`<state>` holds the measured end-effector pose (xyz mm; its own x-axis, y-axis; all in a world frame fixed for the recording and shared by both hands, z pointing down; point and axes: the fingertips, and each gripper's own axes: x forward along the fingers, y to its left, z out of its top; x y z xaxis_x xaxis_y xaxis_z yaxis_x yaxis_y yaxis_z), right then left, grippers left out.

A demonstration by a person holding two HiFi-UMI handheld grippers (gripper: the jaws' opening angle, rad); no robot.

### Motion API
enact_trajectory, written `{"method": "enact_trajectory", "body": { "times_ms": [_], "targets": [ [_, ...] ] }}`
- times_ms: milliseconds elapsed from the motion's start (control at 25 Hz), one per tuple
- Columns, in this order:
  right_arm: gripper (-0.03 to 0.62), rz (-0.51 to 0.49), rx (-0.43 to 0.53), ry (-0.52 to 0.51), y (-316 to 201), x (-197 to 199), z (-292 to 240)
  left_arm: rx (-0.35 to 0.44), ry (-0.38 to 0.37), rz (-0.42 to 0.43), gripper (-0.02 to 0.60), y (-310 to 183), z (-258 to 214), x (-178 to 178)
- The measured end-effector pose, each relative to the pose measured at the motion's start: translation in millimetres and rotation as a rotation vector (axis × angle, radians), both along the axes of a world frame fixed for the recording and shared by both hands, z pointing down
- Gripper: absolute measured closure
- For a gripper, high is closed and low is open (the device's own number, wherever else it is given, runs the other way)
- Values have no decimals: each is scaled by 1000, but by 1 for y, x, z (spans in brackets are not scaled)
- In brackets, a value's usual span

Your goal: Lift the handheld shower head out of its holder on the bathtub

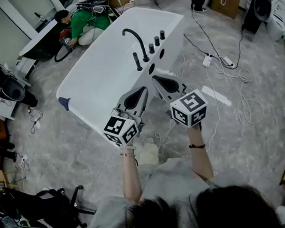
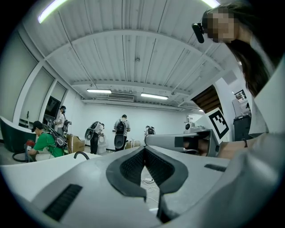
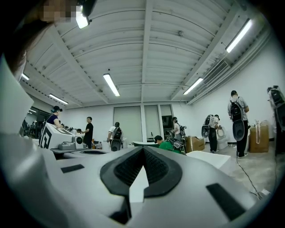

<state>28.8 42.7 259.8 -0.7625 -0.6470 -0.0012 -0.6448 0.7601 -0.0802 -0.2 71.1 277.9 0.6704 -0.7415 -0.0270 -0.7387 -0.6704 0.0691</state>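
- The handheld shower head (image 1: 137, 61) stands upright in its holder on the bathtub (image 1: 94, 75) rim, beside the arched spout (image 1: 134, 36), and is untouched.
- The left gripper (image 1: 141, 91) and right gripper (image 1: 156, 78) are held level near it, well short of contact.
- Both pairs of jaws are closed on nothing, so one pair must be opened before a grasp.

Grey floor (image 1: 61, 143); white bathtub (image 1: 94, 60), power strip (image 1: 207, 59), cables (image 1: 246, 108) on it
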Motion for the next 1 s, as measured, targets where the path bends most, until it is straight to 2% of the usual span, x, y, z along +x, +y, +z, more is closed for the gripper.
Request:
{"method": "enact_trajectory", "body": {
  "times_ms": [520, 1000],
  "targets": [
    [595, 5, -33, 30, -59, -32, 17, -27, 29, -14, 575, -61, 12, -38],
    [595, 85, -59, 50, -117, -62, 24, -55, 38, 82, 575, -126, 18, -64]
  ]
}}
